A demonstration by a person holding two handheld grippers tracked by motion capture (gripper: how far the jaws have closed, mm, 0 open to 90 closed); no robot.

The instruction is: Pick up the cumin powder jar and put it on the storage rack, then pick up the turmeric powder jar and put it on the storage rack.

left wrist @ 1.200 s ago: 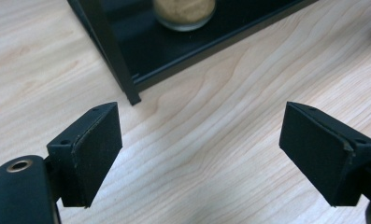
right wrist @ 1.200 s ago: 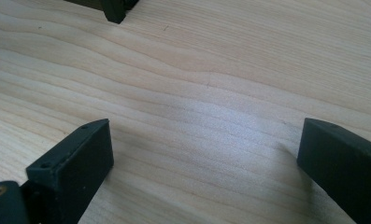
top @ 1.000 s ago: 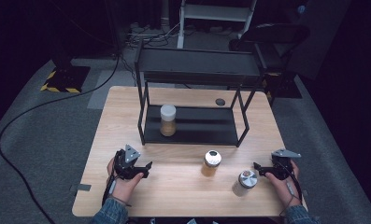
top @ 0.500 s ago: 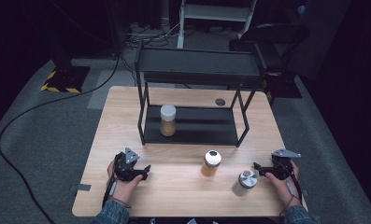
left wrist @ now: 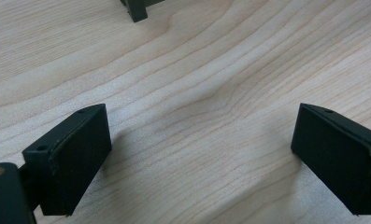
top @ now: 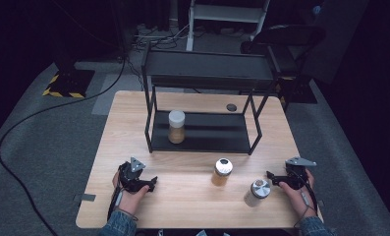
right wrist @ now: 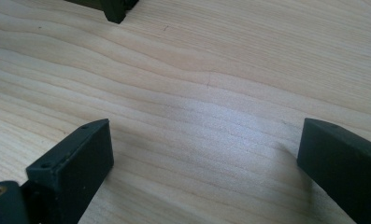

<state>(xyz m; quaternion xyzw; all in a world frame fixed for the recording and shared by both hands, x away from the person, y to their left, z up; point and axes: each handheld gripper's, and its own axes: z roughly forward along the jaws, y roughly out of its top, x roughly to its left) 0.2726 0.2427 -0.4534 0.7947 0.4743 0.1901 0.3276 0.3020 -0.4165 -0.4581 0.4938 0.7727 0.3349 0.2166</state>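
My left gripper (top: 151, 183) rests low over the table's front left, held in a hand. Its jaws (left wrist: 202, 154) stand wide apart over bare wood; they have just been opening, with nothing between them. At the front right my right gripper (top: 272, 178) is open too, its jaws (right wrist: 206, 163) spread over empty wood. A silver-lidded jar (top: 258, 191) stands just left of the right gripper's tips. Another jar with amber contents (top: 223, 171) is at the table's middle front. A white-lidded jar (top: 176, 126) stands on the lower shelf of the black rack (top: 207, 69).
The rack takes up the back half of the wooden table (top: 192, 206); one of its legs (left wrist: 137, 9) shows ahead of the left jaws, another leg (right wrist: 115, 9) ahead of the right. A small dark disc (top: 231, 106) lies behind the rack. A cable (top: 30, 118) runs across the floor at left.
The left gripper has shifted slightly toward the table's front edge. The jars and the right gripper have kept their places.
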